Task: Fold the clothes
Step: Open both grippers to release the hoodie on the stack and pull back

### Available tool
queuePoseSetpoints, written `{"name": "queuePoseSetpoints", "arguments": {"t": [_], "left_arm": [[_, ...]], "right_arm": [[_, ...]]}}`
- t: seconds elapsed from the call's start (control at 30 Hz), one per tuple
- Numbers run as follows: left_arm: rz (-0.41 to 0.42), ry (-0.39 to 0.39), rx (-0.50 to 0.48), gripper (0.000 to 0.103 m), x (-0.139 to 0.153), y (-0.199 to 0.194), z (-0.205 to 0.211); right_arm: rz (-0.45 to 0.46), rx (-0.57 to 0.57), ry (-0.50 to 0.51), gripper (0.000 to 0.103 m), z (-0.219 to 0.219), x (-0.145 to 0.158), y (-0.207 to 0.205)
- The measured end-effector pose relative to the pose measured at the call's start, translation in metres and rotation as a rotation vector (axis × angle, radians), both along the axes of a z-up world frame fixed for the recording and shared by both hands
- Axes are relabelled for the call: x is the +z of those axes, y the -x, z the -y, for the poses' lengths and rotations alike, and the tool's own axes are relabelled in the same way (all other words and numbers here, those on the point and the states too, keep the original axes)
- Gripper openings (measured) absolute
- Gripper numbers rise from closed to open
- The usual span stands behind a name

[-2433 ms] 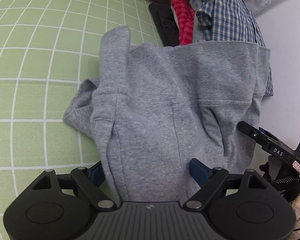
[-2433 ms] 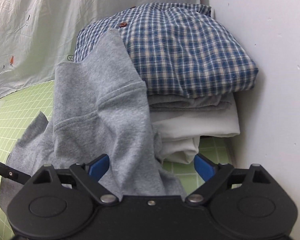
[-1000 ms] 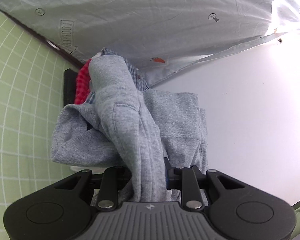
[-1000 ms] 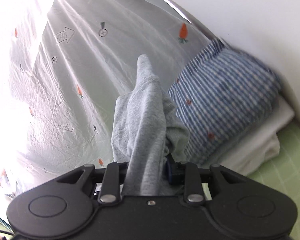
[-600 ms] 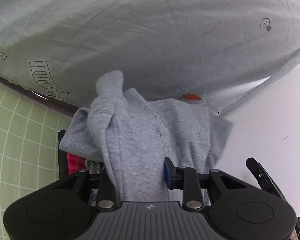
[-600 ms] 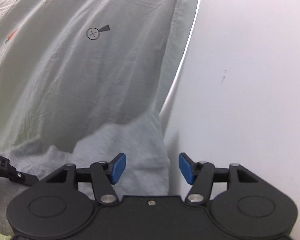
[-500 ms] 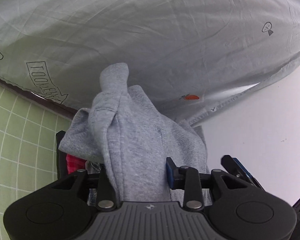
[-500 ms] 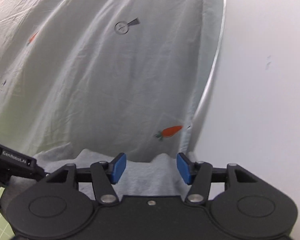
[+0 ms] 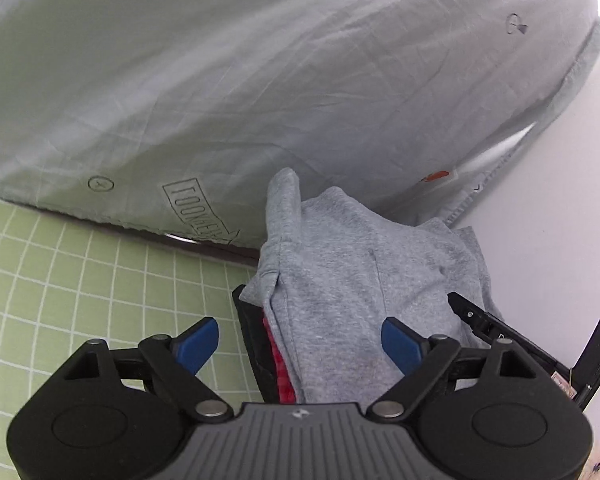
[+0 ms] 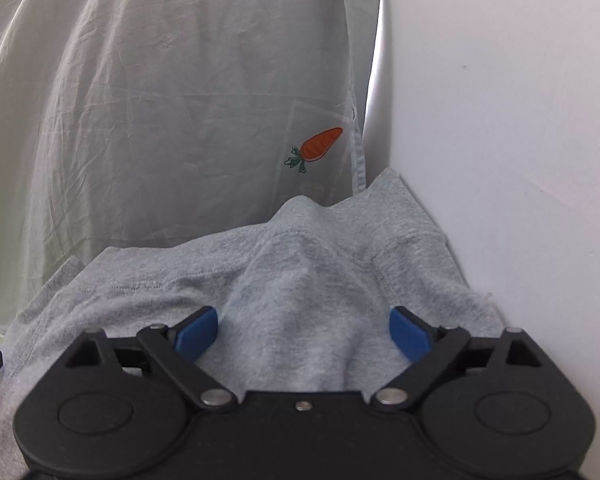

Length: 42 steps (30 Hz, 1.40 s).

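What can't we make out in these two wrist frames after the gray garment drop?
- Stack under the gray garment: left wrist view shows only a red checked edge and a dark layer; the garment covers the rest.
- Same stack, right wrist view: fully hidden by the gray garment.
- Right gripper, left wrist view: only one finger shows, cut by the frame edge.
- Garment's near edge: hidden behind each gripper body.

Both the left gripper (image 9: 300, 340) and right gripper (image 10: 305, 330) are opening, releasing the previously pinched grey garment (image 9: 352, 280).
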<state>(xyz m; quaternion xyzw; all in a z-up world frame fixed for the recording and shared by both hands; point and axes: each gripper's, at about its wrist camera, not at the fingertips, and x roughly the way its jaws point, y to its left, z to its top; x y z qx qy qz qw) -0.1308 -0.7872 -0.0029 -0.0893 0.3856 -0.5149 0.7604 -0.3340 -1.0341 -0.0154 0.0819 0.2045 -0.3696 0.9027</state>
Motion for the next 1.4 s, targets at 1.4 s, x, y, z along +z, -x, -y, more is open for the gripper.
{"name": "queuePoseSetpoints", "arguments": {"t": [1.4], "left_arm": [[0.377, -0.186, -0.093, 0.103, 0.033, 0.242, -0.207]], "right_arm": [[-0.025, -0.207, -0.197, 0.103, -0.342, 0.015, 0.223]]}}
